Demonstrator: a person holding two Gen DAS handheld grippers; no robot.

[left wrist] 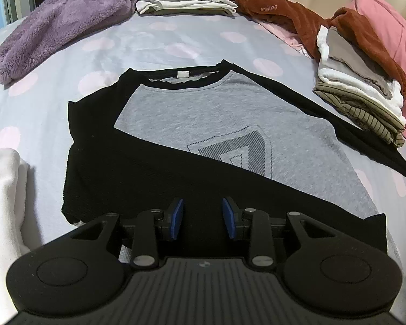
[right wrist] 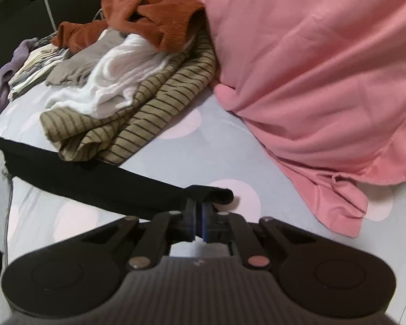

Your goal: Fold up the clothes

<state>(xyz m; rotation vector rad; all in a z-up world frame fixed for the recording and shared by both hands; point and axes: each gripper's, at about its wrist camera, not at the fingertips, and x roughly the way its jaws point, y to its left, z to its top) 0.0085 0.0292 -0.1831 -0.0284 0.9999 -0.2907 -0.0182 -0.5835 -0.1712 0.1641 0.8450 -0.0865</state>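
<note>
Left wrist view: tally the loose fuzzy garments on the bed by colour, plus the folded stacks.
Purple fuzzy garment: 1
Rust-brown fuzzy garment: 1
Folded stacks: 2, far stack and near-right stack
Total: 4

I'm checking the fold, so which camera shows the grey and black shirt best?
The left wrist view: the grey and black shirt lies spread across the bed, one sleeve folded over. The right wrist view shows only its other black sleeve.
</note>
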